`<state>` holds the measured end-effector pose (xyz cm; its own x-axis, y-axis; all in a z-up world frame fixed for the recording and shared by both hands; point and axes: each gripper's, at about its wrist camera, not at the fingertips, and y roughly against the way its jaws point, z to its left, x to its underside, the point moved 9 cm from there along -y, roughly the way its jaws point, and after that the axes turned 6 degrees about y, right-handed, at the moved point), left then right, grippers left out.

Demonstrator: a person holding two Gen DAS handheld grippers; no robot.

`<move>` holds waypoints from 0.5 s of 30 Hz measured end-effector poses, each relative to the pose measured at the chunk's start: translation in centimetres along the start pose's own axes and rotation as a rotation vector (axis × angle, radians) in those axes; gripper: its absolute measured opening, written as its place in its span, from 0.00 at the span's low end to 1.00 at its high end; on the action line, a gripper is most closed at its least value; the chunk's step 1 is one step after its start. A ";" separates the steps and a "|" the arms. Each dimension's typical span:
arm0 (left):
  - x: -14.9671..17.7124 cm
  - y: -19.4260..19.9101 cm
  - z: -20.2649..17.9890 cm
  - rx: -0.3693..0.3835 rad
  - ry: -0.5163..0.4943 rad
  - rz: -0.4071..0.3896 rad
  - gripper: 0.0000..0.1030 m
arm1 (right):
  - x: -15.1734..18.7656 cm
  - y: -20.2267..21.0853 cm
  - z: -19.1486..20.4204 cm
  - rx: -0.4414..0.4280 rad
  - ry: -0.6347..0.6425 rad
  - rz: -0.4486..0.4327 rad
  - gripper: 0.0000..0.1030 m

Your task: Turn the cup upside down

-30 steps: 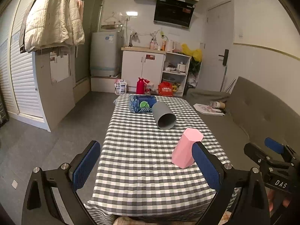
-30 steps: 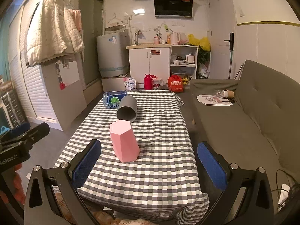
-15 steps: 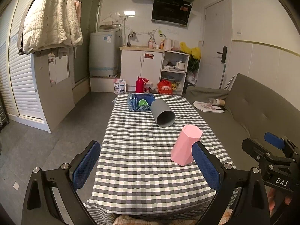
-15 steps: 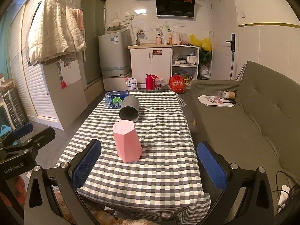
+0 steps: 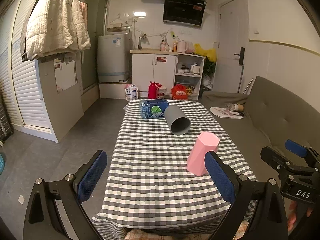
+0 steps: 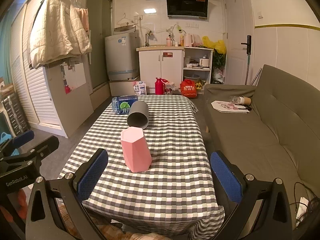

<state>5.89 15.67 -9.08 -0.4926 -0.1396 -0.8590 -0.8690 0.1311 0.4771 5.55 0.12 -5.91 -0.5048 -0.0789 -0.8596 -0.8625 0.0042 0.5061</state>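
Note:
A pink hexagonal cup (image 5: 202, 154) (image 6: 136, 150) stands on the checked tablecloth with its closed end up, wider at the base. A grey cup (image 5: 178, 123) (image 6: 138, 118) lies on its side behind it, its open mouth facing me. My left gripper (image 5: 156, 177) is open and empty at the table's near edge, left of the pink cup. My right gripper (image 6: 158, 175) is open and empty, short of the pink cup. Each gripper also shows in the other's view: the right one (image 5: 290, 160), the left one (image 6: 24, 148).
A blue water bottle (image 5: 153, 111) (image 6: 124, 105) lies on its side at the table's (image 5: 152, 180) far end, touching the grey cup. A grey sofa (image 6: 260, 132) runs along the right. Kitchen cabinets (image 5: 154, 74) and a washing machine (image 5: 113, 58) stand at the back.
Both grippers have drifted slightly and tilted up a little, so the table sits a bit lower in view. The cups and bottle have not moved. Both grippers stay open.

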 end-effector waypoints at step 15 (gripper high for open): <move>0.1 0.0 0.0 -0.022 -0.020 -0.013 0.98 | 0.2 -0.2 0.0 0.005 0.010 0.015 1.00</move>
<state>5.89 15.62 -9.16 -0.4801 -0.1210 -0.8688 -0.8764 0.1081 0.4692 5.64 0.10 -6.22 -0.5174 -0.0890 -0.8511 -0.8550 0.0108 0.5186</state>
